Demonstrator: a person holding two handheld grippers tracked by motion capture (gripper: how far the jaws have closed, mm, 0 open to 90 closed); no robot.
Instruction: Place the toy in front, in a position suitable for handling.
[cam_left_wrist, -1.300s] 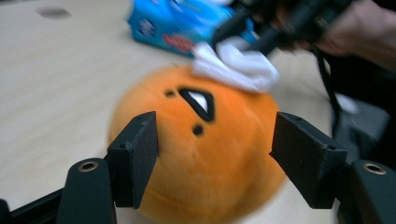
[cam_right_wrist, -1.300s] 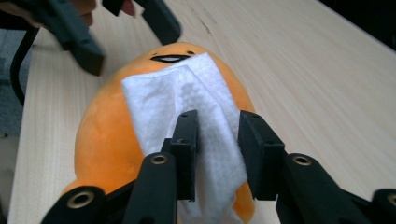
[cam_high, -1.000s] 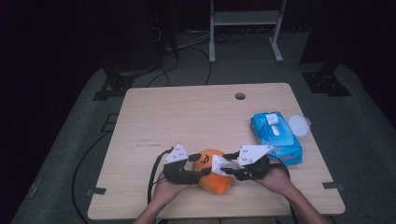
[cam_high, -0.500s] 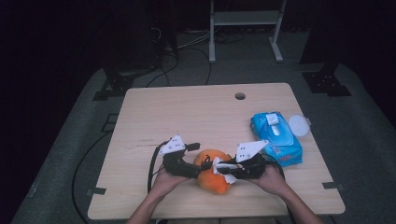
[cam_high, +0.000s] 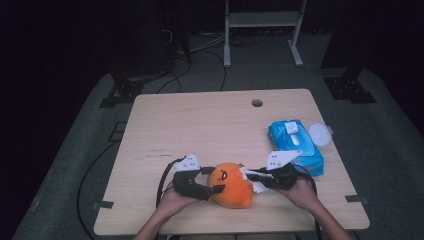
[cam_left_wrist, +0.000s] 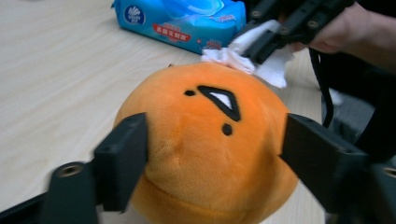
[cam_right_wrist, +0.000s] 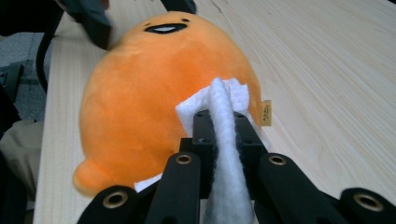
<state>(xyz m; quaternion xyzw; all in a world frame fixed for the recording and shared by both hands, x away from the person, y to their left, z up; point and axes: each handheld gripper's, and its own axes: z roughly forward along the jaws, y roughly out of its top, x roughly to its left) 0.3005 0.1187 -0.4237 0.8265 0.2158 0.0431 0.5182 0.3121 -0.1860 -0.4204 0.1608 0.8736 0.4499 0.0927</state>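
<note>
Orange plush toy (cam_high: 231, 185) at near desk (cam_high: 200, 130) edge, high view: flanked by left gripper (cam_high: 212, 181) and right gripper (cam_high: 250, 179). Left gripper view: jaws clamped on toy's (cam_left_wrist: 205, 140) sides, face upward. Right gripper view: jaws pinched on white wipe (cam_right_wrist: 223, 121), pressed to toy's (cam_right_wrist: 154, 88) flank, straight ahead.
</note>
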